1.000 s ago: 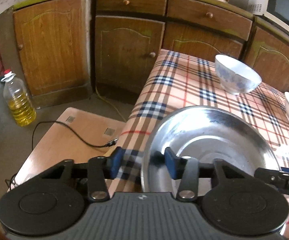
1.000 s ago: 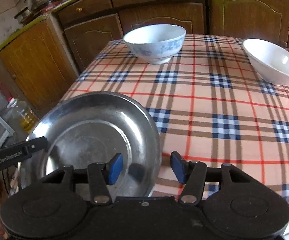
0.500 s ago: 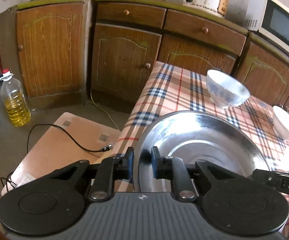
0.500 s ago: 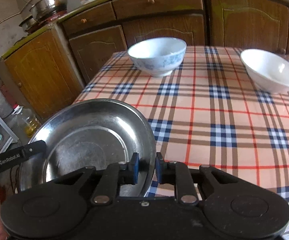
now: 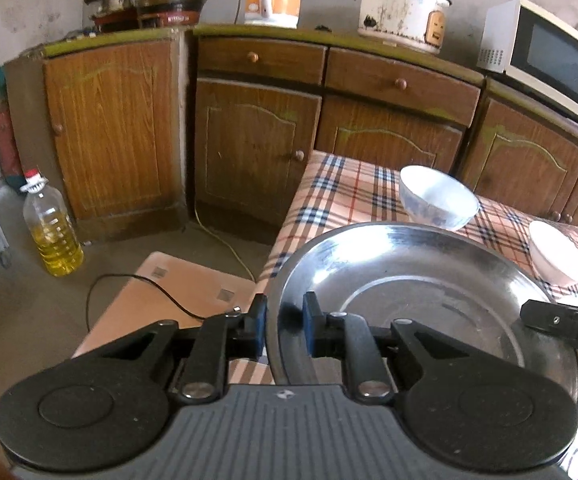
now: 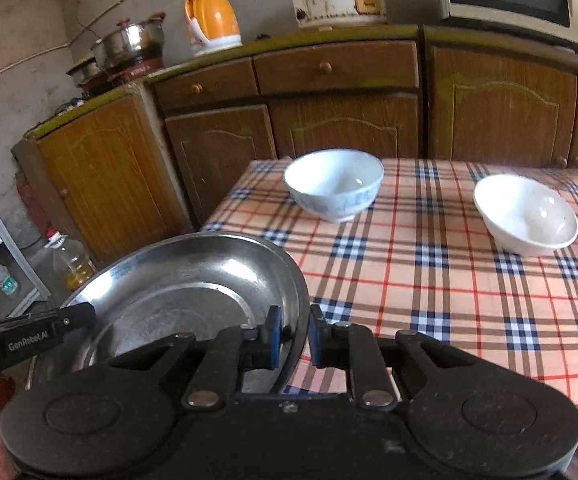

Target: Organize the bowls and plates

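Note:
A wide steel plate (image 5: 429,292) hangs tilted above the near left corner of the checked table (image 6: 449,280). My left gripper (image 5: 285,324) is shut on the plate's left rim. My right gripper (image 6: 293,334) is shut on the right rim of the same steel plate (image 6: 177,292). Each gripper's black finger shows in the other's view, at the plate's far side. A blue-patterned white bowl (image 6: 333,184) stands at the table's far left. A plain white bowl (image 6: 525,214) stands to its right.
Wooden cupboards (image 5: 257,148) line the wall behind the table, with a pot, an orange kettle, a rice cooker (image 5: 403,6) and a microwave (image 5: 545,52) on top. On the floor at the left stand an oil bottle (image 5: 51,228) and a cardboard sheet (image 5: 177,304) with a cable.
Both grippers closed on the steel plate's rim, one on each side, and lifted it up off the table. Both views now sit higher and show more of the cupboard tops.

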Demonstrator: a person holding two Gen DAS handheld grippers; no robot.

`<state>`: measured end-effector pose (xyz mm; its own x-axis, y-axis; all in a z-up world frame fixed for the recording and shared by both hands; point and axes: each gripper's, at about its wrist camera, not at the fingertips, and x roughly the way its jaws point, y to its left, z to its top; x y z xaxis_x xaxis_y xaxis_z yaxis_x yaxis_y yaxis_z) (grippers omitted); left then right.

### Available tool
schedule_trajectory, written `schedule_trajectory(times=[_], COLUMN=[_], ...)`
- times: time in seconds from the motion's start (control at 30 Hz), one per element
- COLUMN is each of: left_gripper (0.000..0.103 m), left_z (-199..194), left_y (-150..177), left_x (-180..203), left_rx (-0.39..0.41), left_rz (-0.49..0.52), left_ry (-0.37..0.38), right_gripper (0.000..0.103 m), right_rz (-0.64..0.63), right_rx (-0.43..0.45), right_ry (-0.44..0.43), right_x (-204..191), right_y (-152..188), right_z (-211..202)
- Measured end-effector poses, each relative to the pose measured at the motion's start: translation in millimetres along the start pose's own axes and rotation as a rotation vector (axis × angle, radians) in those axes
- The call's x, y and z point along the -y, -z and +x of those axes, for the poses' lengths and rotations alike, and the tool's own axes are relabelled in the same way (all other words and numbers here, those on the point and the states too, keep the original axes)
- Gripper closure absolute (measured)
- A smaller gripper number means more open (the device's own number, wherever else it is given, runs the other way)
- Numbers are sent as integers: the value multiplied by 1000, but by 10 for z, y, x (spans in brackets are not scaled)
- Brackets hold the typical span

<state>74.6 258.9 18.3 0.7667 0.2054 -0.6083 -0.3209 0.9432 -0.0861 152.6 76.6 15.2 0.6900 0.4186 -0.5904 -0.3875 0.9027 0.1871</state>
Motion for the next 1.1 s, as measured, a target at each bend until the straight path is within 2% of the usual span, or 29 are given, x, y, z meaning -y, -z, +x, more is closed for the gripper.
schedule_trajectory(times=[0.3,0.63,1.1], left_gripper=[85,84,83], left_z=[-323,-627,-893], left_y=[-85,-68,6], left_x=[75,202,333], left_rx=[45,67,63], left_rz=[12,43,71], left_ry=[-15,-20,-27], right_gripper=[84,84,84], right_rz=[-4,3,30], right_rx=[53,75,103], right_ry=[-18,-20,-47], right_x=[-54,-17,101], right_y=[-100,-83,-55], right_z=[-348,-713,-1057])
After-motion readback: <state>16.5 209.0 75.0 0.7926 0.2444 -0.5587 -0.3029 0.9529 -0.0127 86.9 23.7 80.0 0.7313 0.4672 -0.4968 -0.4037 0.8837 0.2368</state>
